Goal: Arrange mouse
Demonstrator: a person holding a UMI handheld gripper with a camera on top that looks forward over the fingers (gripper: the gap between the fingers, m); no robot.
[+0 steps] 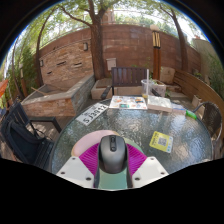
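Gripper (112, 172) fingers closed against both sides of a grey computer mouse (112, 155), held above a round glass table (150, 122). Beyond the mouse: a yellow-green booklet (161, 142), papers (128, 102), and a white label (91, 114). Brick wall (75, 55) behind.

Mouse (112, 152) rear – hidden btwn fingers.

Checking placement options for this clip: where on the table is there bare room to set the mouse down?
The gripper holds the mouse. Bare glass table lies just ahead, between the yellow pad and white card. The far end, with papers, is crowded.
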